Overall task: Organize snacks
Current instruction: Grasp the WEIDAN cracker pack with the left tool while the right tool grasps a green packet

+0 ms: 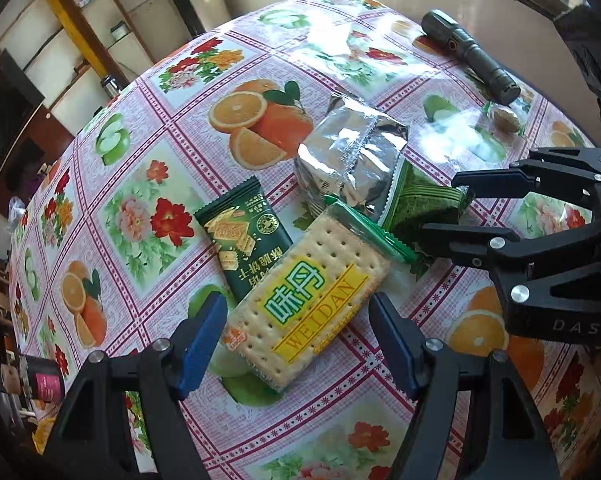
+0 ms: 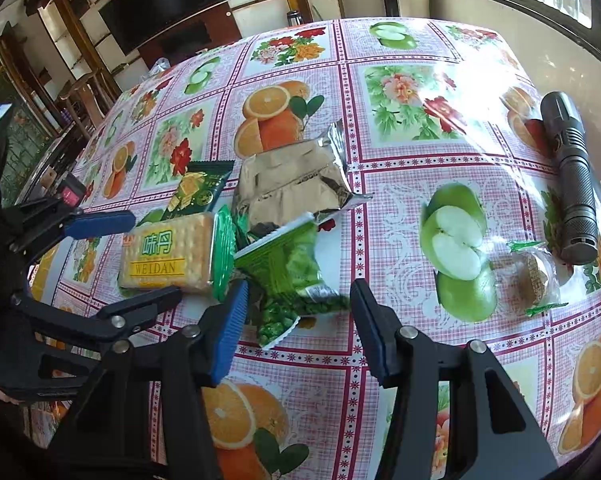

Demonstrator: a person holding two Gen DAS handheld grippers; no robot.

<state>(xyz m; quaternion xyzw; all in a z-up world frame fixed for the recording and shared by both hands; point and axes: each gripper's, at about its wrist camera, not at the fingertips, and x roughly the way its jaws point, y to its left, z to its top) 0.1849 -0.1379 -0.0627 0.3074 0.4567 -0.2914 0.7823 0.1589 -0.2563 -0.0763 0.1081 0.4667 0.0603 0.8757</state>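
A clear pack of WEIDAN crackers (image 1: 304, 304) (image 2: 168, 258) lies flat on the fruit-print tablecloth (image 1: 148, 208). My left gripper (image 1: 298, 344) (image 2: 156, 256) straddles it, open, blue pads off its sides. The pack's far end overlaps a dark green cracker pack (image 1: 244, 236) (image 2: 198, 188) and touches a silver foil pack (image 1: 348, 160) (image 2: 292, 188). A green pea snack bag (image 2: 296, 276) (image 1: 420, 204) lies partly under the foil pack. My right gripper (image 2: 300, 324) (image 1: 442, 204) is open around its near end, with cloth showing beside the right pad.
A black flashlight (image 1: 470, 54) (image 2: 572, 184) lies near the table's far right edge by the wall. A small clear-wrapped sweet (image 1: 504, 118) (image 2: 532, 272) sits beside it. A dark and pink box (image 1: 40, 380) shows beyond the left table edge.
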